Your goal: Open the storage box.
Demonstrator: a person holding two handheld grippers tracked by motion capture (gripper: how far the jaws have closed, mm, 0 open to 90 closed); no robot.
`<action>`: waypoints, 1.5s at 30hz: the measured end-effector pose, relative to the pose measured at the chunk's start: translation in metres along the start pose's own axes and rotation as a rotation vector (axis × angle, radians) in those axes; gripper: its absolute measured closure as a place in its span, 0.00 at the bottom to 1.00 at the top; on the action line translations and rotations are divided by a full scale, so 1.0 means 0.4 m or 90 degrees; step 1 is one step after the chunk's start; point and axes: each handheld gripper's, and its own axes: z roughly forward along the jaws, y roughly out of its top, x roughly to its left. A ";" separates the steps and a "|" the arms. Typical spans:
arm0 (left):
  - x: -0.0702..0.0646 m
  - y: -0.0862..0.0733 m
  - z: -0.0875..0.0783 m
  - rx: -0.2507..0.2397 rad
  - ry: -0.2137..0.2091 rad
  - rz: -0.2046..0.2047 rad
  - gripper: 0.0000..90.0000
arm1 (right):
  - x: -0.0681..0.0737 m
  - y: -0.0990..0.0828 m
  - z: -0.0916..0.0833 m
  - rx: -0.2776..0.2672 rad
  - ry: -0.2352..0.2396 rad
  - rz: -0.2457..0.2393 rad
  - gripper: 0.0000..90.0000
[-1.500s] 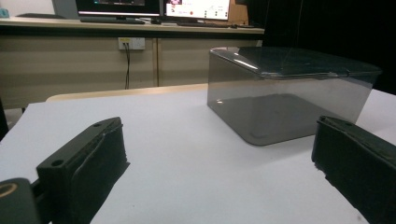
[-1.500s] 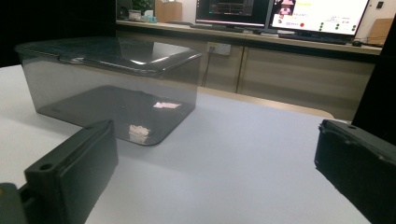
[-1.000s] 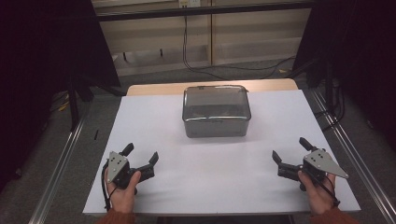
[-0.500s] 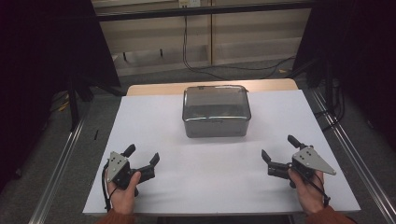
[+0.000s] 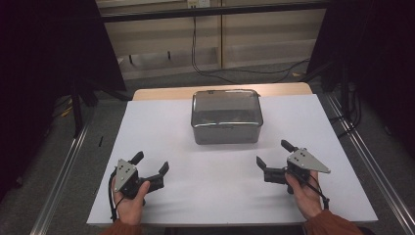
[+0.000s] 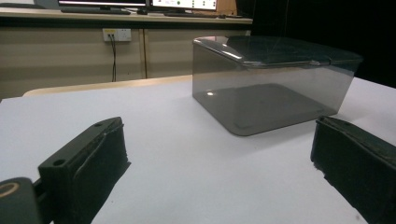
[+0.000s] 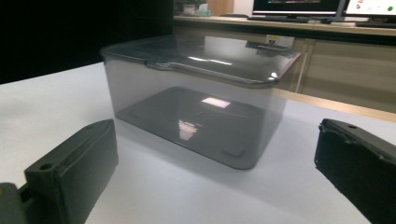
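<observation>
A grey see-through plastic box (image 5: 226, 116) with its lid on stands at the middle back of the white table (image 5: 161, 132). It looks empty. My left gripper (image 5: 151, 161) rests near the front left of the table, open, nothing between its jaws, well short of the box. My right gripper (image 5: 272, 152) is at the front right, open and empty, angled toward the box's near right corner. In the left gripper view the box (image 6: 275, 88) stands ahead and to the right of the black fingers (image 6: 88, 158). In the right gripper view the box (image 7: 201, 102) is close ahead, between the fingers (image 7: 74, 168).
The wooden tabletop edge (image 5: 166, 92) shows behind the white sheet. Metal rails (image 5: 63, 171) run along the floor on both sides. Cables (image 5: 205, 68) hang at the back wall. Monitors (image 6: 140, 4) sit on a far counter.
My right gripper has moved left and a little forward, toward the box. The left gripper and the box have stayed where they were.
</observation>
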 end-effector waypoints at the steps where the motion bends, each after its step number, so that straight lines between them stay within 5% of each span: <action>1: 0.000 0.000 0.000 0.000 0.000 0.000 0.04 | 0.004 0.001 0.004 0.003 0.004 -0.003 0.00; 27: -0.001 -0.003 0.008 0.011 0.004 0.004 0.04 | 0.051 0.062 0.106 0.004 0.050 -0.027 0.00; 36: 0.001 -0.004 0.009 0.014 0.004 0.003 0.04 | 0.047 0.087 0.137 -0.015 0.050 -0.057 0.01; 45: 0.001 -0.005 0.010 0.016 0.001 0.002 0.04 | 0.069 0.111 0.175 -0.011 0.052 -0.133 0.03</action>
